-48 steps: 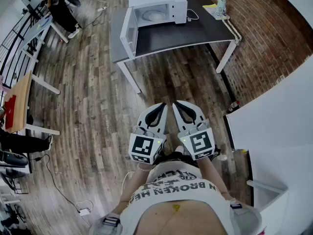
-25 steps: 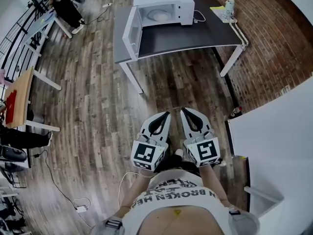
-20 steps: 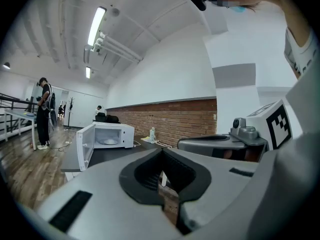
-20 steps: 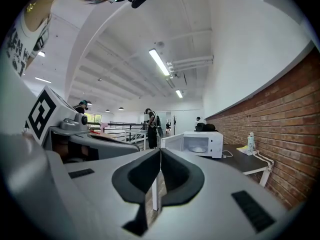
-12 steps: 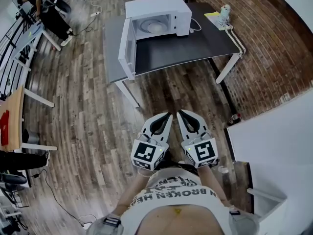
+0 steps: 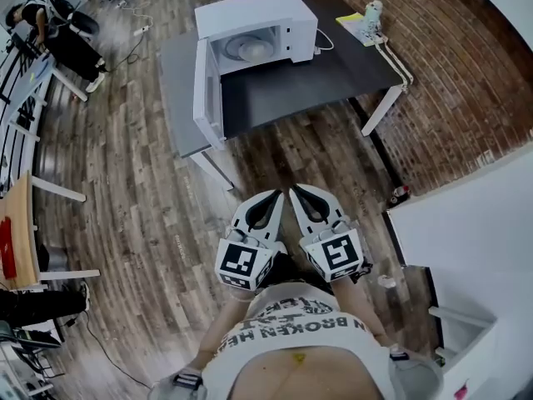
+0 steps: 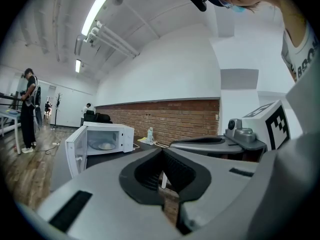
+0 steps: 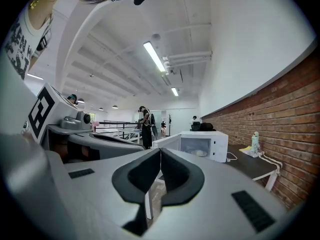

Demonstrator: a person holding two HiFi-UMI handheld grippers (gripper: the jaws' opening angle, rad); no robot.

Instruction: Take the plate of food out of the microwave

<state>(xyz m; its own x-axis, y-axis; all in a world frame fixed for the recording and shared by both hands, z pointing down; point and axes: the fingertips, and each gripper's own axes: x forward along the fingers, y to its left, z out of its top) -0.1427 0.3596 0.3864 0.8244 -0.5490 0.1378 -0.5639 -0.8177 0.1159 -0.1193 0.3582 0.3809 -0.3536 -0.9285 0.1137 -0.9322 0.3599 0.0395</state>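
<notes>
The microwave point(image 6: 250, 32) sits at the far end of a dark worktop point(image 6: 333, 77). It is white, and its door point(image 6: 204, 82) hangs wide open to the left side. Inside is the plate point(image 6: 252, 50) — pale and round, lying flat on the floor of the oven. It is too small in these views to tell what food is on it; there may be a low pale heap in the middle.

The person stands on the wood floor point(image 6: 150, 182), well apart from the worktop. Both grippers are held out in front of the belly, side by side and close to each other, pointing toward the microwave. The left gripper point(image 6: 275, 197) has its jaws pressed together with nothing between them. The right gripper point(image 6: 296, 192) is the same — jaws together and empty. Neither one touches anything.

Near the right back corner of the worktop stands a small white bottle-like thing point(image 6: 372, 10) on a yellow sheet point(image 6: 351, 17). A white cable point(image 6: 323, 42) curls beside the microwave. A brick wall point(image 6: 466, 73) runs along the right of the room. Far off at the left, another person point(image 6: 50, 32) bends over by a different table.
</notes>
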